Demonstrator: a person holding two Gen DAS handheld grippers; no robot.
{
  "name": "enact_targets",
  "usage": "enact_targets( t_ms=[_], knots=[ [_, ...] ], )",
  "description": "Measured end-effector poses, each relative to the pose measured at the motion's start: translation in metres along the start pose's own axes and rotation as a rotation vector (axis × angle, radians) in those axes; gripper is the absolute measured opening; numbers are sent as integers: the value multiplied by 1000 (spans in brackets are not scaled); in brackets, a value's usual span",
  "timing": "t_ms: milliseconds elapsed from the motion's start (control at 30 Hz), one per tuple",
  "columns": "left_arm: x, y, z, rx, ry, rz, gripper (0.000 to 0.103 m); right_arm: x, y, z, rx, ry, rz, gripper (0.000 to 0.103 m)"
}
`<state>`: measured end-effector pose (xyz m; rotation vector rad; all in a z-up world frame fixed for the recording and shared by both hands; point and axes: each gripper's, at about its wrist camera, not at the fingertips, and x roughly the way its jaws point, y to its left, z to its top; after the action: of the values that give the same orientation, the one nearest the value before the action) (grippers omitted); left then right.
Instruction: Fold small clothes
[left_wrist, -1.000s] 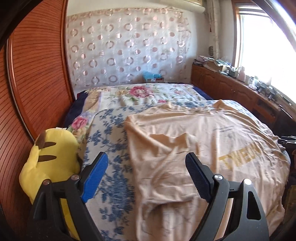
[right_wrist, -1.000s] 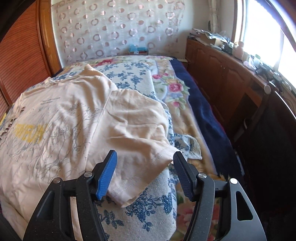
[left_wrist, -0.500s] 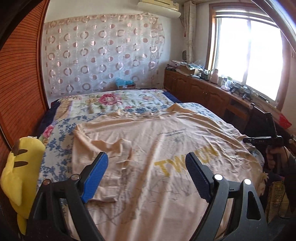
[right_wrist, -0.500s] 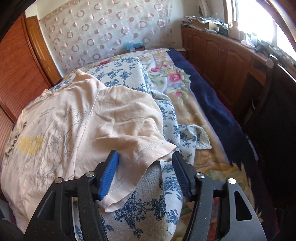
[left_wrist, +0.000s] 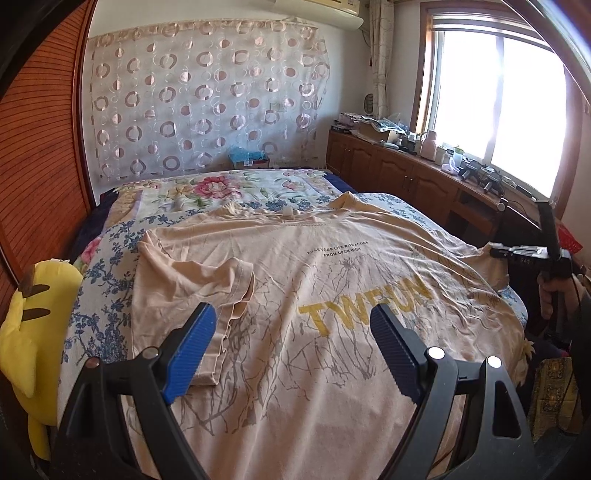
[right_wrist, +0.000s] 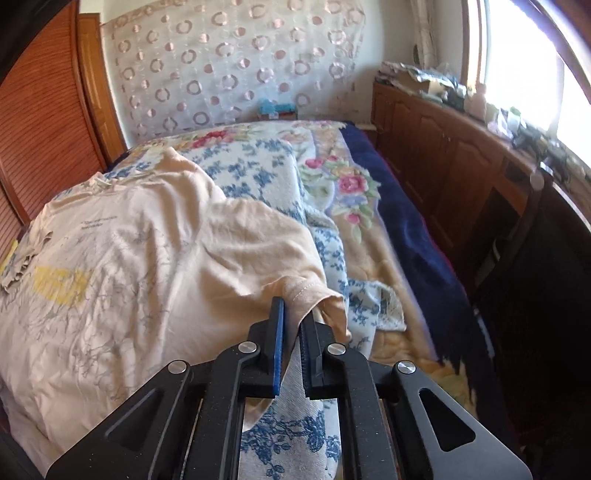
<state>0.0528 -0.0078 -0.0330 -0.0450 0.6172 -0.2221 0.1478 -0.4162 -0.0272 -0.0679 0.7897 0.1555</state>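
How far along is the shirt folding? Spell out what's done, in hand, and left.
Done: the T-shirt lies spread print-up on the bed, its far sleeve already flipped inward. In hand: the right gripper has just closed on the near sleeve hem; the left gripper hangs open over the shirt, holding nothing. Left: probably folding this sleeve in, then folding the body.

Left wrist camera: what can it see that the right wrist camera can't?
Only the left wrist view shows the yellow plush toy, the yellow TWFUN lettering in sharp letters, the folded-in sleeve and the open left tool. Only the right wrist view shows the right tool shut on the other sleeve hem; its jaws have just been closing. Both show the beige T-shirt, floral bedspread and circle-patterned curtain.
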Motion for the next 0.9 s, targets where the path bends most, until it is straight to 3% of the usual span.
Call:
enact_targets(
  t_ms=[200,367,500,567,900],
  knots=[
    [0,1,-4,-7,2,4,86,-30,38,32,-91,-97,48,5],
    [-2,3,-4,-11,-1,5,86,-48,108,59,-204,-160,162,5],
    [-4,2,-6,-12,5,6,86,-45,148,66,-270,-158,213,23],
    [-5,2,-7,-11,5,7,86,-43,153,66,-277,-158,232,36],
    [1,-9,-14,-7,20,-14,86,-16,122,33,-202,-47,199,37]
  ],
)
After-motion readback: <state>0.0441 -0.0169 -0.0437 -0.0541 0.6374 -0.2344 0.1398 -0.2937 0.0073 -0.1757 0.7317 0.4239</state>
